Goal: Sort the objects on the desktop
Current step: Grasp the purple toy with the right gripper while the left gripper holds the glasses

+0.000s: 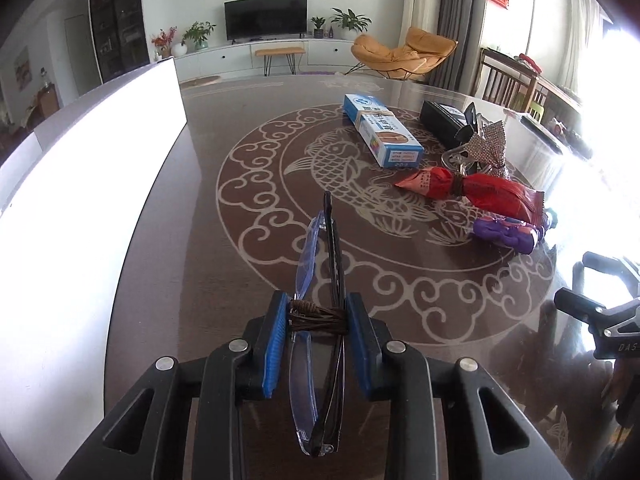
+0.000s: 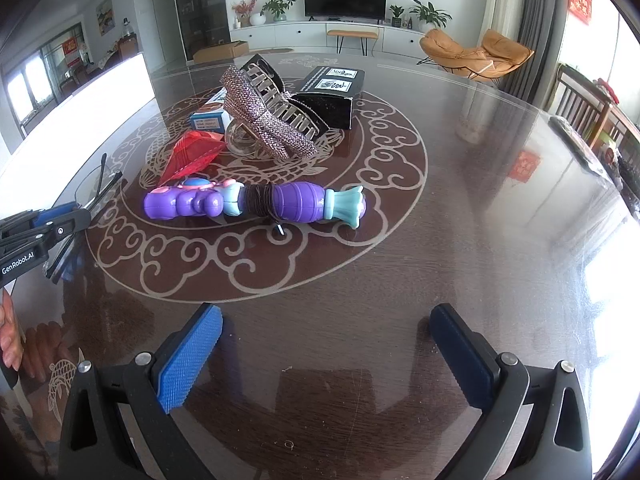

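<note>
Mid-sort: folded glasses (image 1: 320,312) pinched in left gripper (image 1: 318,320) jaws, bound for the white bin (image 1: 92,168); right gripper (image 2: 326,354) jaws wide, empty above the counter (image 2: 440,240).

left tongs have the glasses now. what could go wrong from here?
1. The left tongs pinch the folded glasses across thin lens and temples; squeeze could bend or crack them.
2. The glasses stick out far ahead, so the tips might snag the red packet or purple toy.
</note>
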Motion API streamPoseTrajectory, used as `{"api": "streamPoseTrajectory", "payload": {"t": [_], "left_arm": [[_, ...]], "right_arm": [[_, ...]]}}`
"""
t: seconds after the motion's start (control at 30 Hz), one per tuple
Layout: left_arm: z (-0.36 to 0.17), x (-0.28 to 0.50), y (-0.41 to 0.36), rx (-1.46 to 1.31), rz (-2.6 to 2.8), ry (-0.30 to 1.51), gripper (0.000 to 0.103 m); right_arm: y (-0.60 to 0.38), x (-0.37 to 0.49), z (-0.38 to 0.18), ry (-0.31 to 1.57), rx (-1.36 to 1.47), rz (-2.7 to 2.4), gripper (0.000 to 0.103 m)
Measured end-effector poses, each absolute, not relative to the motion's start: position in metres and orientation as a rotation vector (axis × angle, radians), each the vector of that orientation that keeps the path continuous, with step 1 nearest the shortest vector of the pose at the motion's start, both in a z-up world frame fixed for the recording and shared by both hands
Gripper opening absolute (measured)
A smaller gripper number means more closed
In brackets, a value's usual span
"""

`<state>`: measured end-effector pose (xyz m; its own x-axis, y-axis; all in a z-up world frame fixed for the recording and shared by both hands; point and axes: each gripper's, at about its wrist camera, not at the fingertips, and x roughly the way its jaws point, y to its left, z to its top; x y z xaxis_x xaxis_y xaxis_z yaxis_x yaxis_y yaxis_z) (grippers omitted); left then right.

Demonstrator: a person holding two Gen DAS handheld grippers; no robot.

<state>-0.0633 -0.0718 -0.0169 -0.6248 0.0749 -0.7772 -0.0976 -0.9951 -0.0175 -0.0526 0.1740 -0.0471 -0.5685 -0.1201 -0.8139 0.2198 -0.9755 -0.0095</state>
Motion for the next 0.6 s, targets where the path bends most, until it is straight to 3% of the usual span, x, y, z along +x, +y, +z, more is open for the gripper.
{"api": "streamPoseTrajectory", "payload": {"t": [0.1, 0.3, 0.37, 0.6], "left_arm": [[-0.017, -0.063, -0.064, -1.317, 2.759, 0.082, 0.030], [-0.019, -0.059, -0.064, -1.315, 2.757, 0.071, 0.030], [-0.019, -0.059, -0.063, -1.315, 2.758, 0.073, 0.030], [-0.019, -0.059, -0.063, -1.315, 2.758, 0.072, 0.031]], "right_arm": [[0.178, -0.052, -0.045, 0.107, 1.322, -2.607, 0.103], [0.230, -0.065, -0.016, -0.331, 1.179, -2.875, 0.103], [0.236, -0.095, -0.014, -0.382, 1.250, -2.858, 0.103], [0.191, -0.151, -0.031, 0.042, 1.437, -2.627, 0.102]]}}
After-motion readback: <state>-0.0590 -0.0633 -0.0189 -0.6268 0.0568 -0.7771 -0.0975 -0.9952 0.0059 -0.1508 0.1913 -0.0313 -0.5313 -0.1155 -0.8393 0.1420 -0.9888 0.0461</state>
